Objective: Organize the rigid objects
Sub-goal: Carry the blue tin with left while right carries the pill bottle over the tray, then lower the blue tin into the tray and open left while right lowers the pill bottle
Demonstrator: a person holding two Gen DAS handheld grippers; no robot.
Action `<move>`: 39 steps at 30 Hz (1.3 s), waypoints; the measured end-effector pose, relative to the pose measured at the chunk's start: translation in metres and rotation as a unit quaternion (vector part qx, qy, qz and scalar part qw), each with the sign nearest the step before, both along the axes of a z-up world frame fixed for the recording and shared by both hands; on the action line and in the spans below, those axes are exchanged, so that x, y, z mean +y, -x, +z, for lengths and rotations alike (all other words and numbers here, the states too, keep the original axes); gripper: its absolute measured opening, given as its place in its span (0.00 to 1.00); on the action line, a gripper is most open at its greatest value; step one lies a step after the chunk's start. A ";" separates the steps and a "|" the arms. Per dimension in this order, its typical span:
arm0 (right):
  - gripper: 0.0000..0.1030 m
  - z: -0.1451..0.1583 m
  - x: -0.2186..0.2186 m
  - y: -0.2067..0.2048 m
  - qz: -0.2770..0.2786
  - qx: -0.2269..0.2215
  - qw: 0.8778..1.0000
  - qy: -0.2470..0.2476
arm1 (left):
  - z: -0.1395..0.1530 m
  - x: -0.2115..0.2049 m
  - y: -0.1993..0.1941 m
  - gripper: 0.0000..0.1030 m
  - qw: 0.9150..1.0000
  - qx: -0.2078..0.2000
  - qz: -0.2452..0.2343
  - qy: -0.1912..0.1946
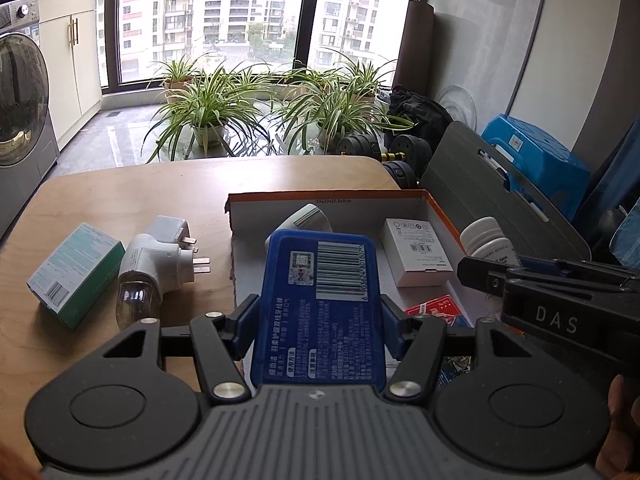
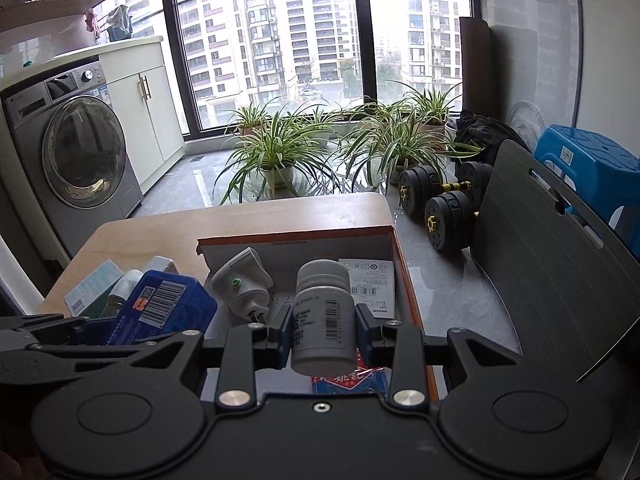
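Blue barcoded box (image 1: 320, 304) sits clamped in left tool (image 1: 320, 312); right tool (image 2: 323, 330) grips white labelled bottle (image 2: 323, 316).

plug adapter (image 1: 168, 256) left of box (image 1: 400, 196) | carton (image 1: 416, 256) inside box

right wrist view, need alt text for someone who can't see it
The right gripper holds a white pill bottle upright over an open cardboard box on a wooden table. The box holds a white plug adapter, a small white carton and a red-and-blue pack. At left, the left gripper holds a blue case.
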State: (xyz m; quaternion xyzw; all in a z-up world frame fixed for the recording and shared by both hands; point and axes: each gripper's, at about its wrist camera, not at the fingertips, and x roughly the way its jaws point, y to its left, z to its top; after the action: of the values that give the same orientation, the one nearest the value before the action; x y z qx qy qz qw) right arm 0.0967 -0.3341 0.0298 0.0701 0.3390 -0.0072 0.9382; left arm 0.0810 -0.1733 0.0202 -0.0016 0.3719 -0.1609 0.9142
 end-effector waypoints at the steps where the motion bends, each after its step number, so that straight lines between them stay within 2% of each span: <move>1: 0.38 -0.001 -0.002 -0.003 0.000 0.002 1.000 -0.001 | -0.001 -0.001 -0.001 0.60 1.000 0.001 -0.001 0.000; 20: 0.38 -0.014 -0.014 -0.034 -0.003 0.025 1.000 -0.009 | -0.019 -0.009 -0.019 0.60 1.000 0.020 -0.005 0.000; 39: 0.39 -0.016 -0.016 -0.046 0.000 0.026 0.999 -0.032 | -0.027 -0.012 -0.029 0.60 1.000 0.030 -0.004 0.006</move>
State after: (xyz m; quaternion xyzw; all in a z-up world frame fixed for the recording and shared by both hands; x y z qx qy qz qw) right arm 0.1430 -0.3502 0.0136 0.0997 0.3632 0.0012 0.9264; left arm 0.1101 -0.1851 -0.0064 -0.0103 0.3979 -0.1669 0.9021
